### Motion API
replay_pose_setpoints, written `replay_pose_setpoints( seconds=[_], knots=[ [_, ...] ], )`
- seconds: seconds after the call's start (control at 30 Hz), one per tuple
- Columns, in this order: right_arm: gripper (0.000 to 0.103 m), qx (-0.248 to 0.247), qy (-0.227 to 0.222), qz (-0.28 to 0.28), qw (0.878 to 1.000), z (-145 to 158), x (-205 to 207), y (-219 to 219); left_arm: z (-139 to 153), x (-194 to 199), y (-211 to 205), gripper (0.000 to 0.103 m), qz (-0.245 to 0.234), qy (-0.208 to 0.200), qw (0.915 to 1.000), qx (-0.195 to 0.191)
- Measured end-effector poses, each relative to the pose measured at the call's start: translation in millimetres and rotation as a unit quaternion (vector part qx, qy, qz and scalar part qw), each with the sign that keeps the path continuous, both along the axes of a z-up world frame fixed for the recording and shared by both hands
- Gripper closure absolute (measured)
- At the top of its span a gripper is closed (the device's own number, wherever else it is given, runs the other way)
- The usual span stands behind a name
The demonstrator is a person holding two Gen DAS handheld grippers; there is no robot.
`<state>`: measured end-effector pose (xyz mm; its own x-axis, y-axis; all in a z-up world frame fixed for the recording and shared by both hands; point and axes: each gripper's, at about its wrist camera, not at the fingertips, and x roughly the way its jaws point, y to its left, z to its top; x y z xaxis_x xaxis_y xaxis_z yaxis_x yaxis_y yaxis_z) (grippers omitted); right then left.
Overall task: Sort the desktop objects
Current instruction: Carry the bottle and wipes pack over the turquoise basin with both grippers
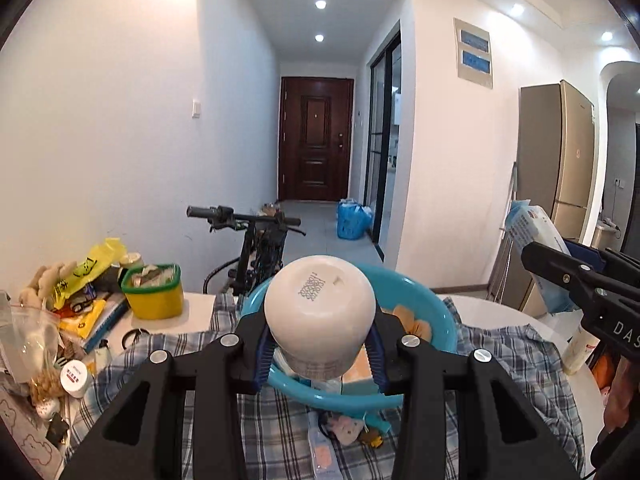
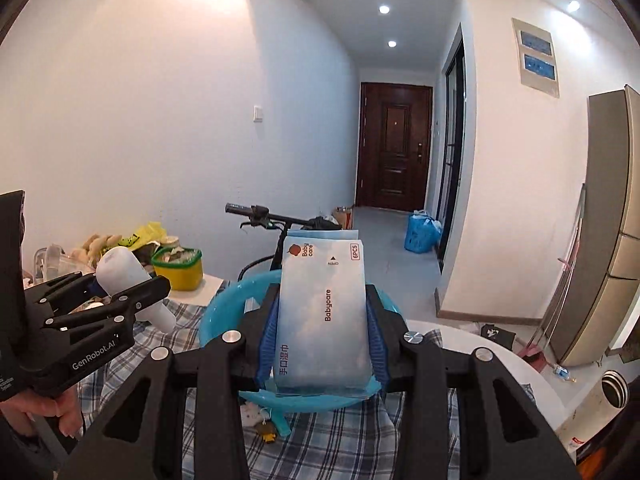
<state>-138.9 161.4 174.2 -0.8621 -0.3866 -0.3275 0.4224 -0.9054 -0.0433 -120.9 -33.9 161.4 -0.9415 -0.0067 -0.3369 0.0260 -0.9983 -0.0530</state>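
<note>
Left tool (image 1: 320,340) clamped on white bottle (image 1: 320,312), right tool (image 2: 322,340) on wipes pack (image 2: 324,312); blue basin (image 2: 224,320) below, 12 o'clock.

Basin (image 1: 420,292) sitting on checked cloth (image 1: 160,360), cloth lying over table (image 1: 540,320). Left gripper (image 1: 320,344) holding bottle (image 1: 320,312) above basin, base facing camera. Right gripper (image 2: 322,344) holding wipes pack (image 2: 324,312) over basin (pack standing on end). Tub (image 1: 154,296) sitting left of basin; clutter piling left of tub. Bicycle (image 1: 256,240) standing behind table; fridge (image 1: 560,168) standing far right.
</note>
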Motion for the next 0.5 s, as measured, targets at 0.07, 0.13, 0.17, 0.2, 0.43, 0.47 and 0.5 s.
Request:
replay_pose_setpoints(
  seconds=[0.07,0.13,0.17,0.2,0.43,0.47,0.5],
  knots=[
    [0.066,-0.006,0.015,0.0,1.0,11.2,2.9,0.1,16.2,4.6,-0.2,0.062,0.002,0.024,0.9997,0.001],
    [0.066,-0.011,0.028,0.001,1.0,21.3,5.9,0.1,32.5,9.4,-0.1,0.062,0.001,0.046,0.9989,-0.001],
    [0.066,-0.012,0.035,0.001,0.999,25.9,7.4,0.1,40.0,11.1,1.1,0.062,-0.001,0.055,0.9985,-0.005],
    [0.066,-0.013,0.043,0.001,0.999,31.3,9.4,0.0,47.7,13.3,3.2,0.062,-0.004,0.063,0.9979,-0.009],
    [0.066,-0.017,0.098,-0.002,0.995,64.1,19.6,-1.5,95.4,33.1,12.2,0.062,-0.018,0.13,0.9912,-0.015],
    [0.066,-0.019,0.104,-0.003,0.994,67.4,20.7,-1.3,98.7,35.2,12.8,0.062,-0.019,0.135,0.9906,-0.014],
    [0.066,-0.023,0.109,-0.004,0.994,70.6,21.6,-1.0,101.5,37.2,13.3,0.062,-0.019,0.14,0.9899,-0.013]
  ],
)
